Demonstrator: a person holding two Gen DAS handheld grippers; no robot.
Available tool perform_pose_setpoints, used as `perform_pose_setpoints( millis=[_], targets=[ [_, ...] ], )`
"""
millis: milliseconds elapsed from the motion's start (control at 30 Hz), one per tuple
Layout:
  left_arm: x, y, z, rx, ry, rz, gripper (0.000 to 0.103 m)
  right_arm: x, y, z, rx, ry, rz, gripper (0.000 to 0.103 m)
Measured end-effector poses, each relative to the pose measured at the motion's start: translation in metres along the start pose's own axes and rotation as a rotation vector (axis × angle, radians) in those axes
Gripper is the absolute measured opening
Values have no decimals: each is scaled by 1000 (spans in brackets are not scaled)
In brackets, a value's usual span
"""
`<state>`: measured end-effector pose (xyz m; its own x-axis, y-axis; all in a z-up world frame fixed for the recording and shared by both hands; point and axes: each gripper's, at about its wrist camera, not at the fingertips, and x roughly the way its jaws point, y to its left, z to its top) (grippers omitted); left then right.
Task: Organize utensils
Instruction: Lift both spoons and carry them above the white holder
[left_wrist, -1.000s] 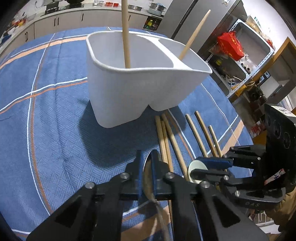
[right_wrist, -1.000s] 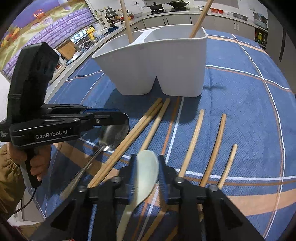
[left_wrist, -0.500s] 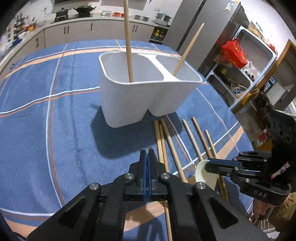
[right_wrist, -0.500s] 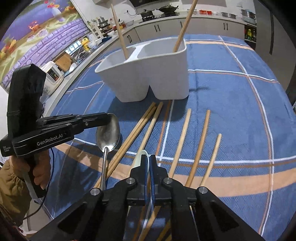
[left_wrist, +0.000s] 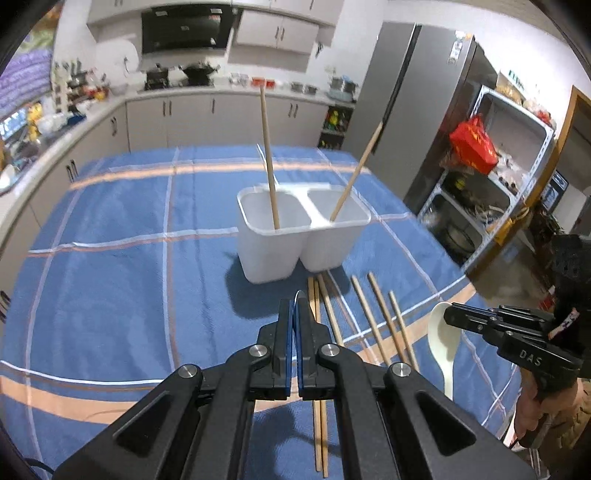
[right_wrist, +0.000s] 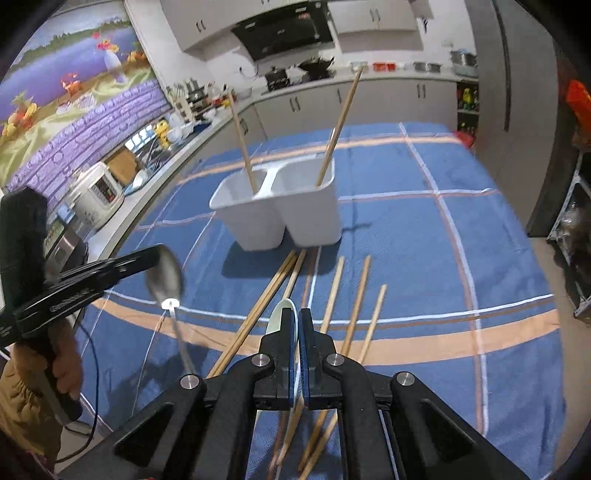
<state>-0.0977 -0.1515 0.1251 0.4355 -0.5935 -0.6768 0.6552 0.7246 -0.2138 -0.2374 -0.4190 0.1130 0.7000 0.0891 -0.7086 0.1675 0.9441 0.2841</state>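
A white two-compartment holder (left_wrist: 303, 236) (right_wrist: 280, 210) stands on the blue tablecloth with one wooden chopstick upright in each compartment. Several chopsticks (left_wrist: 369, 314) (right_wrist: 332, 295) lie on the cloth in front of it. My left gripper (left_wrist: 296, 317) is shut on a metal spoon (right_wrist: 166, 277), held in the air edge-on; the gripper also shows in the right wrist view (right_wrist: 147, 258). My right gripper (right_wrist: 297, 325) is shut on a white plastic spoon (left_wrist: 443, 339), also lifted above the cloth; the gripper also shows in the left wrist view (left_wrist: 454, 314).
The table is covered by a blue cloth with orange and white stripes (left_wrist: 129, 240). Kitchen counters (left_wrist: 184, 96) run behind and to the left. A grey fridge (left_wrist: 417, 122) and a metal shelf rack (left_wrist: 509, 155) stand to the right.
Both grippers have risen well above the table, carrying their spoons with them. The holder and the lying chopsticks now look farther away and have not moved.
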Motion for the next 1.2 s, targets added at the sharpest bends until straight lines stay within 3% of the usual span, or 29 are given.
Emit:
perform_pose_setpoints(
  millis=[233,533,767,967,1200],
  targets=[
    [-47,-4,25,14,-119,62,1,-27,-2,26,-2,-110,-35,3],
    [-71,8,80,27,-242,148,1,-43,1,93,26,-277,-48,3],
    [-45,15,132,46,-303,203,1,-22,19,148,-1,-383,-116,3],
    [-7,7,160,127,-343,261,1,19,41,182,-98,-464,-299,3],
    [49,-5,167,260,-337,327,1,75,53,188,-212,-487,-455,3]
  ],
)
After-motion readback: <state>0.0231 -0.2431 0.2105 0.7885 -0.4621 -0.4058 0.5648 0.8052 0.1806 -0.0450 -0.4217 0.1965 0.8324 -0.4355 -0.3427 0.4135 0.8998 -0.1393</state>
